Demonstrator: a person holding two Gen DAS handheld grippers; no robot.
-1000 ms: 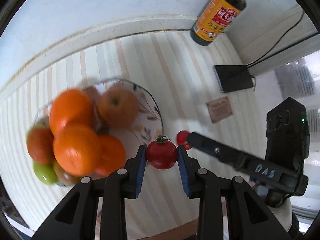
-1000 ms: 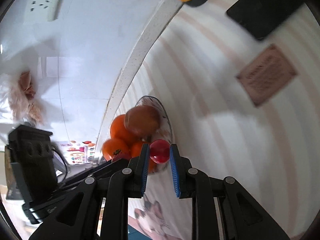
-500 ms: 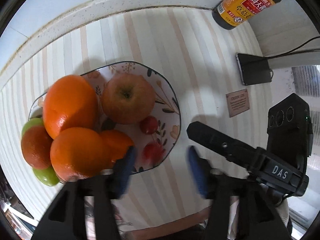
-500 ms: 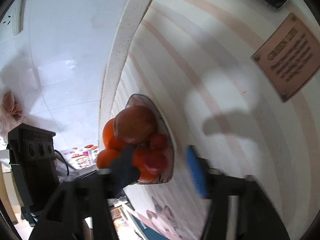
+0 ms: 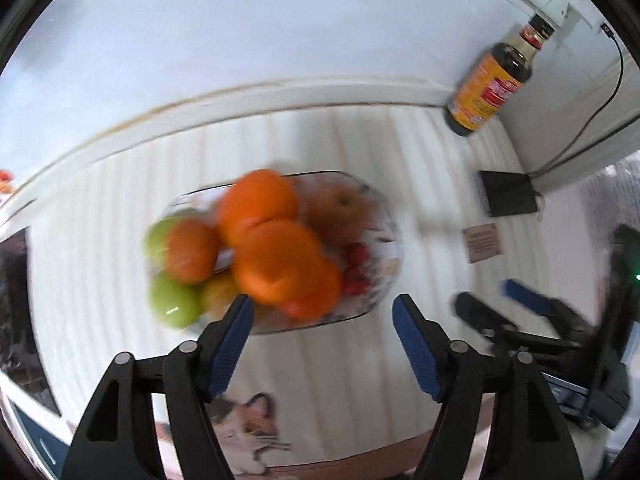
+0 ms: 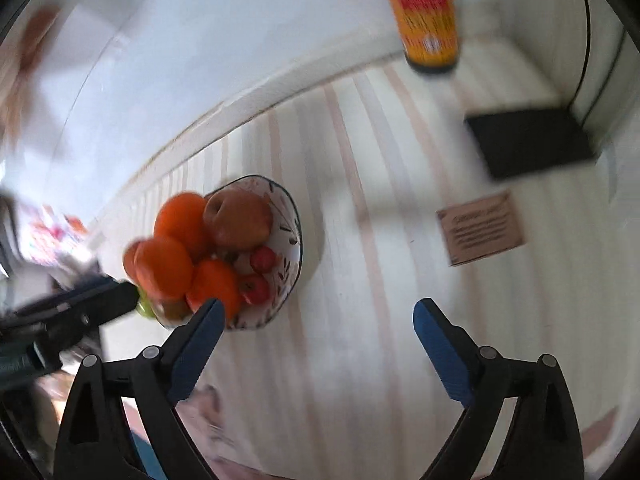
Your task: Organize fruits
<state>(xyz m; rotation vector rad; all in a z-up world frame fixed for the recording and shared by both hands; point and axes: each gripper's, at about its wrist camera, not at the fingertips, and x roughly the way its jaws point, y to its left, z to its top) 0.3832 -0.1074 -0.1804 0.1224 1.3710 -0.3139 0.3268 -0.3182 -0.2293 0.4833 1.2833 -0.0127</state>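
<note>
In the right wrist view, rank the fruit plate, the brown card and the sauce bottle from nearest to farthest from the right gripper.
1. Fruit plate, just beyond the right gripper's left finger.
2. Brown card, to the right.
3. Sauce bottle, by the back wall.

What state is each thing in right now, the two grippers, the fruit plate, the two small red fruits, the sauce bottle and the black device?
left gripper: open, nothing between its jaws, just been opening.
right gripper: open wide, empty, just been opening.
plate: on the striped cloth, piled with fruit.
small red fruits: both lying in the plate, released.
sauce bottle: upright, cap on.
black device: flat on the cloth, cable plugged in.
</note>
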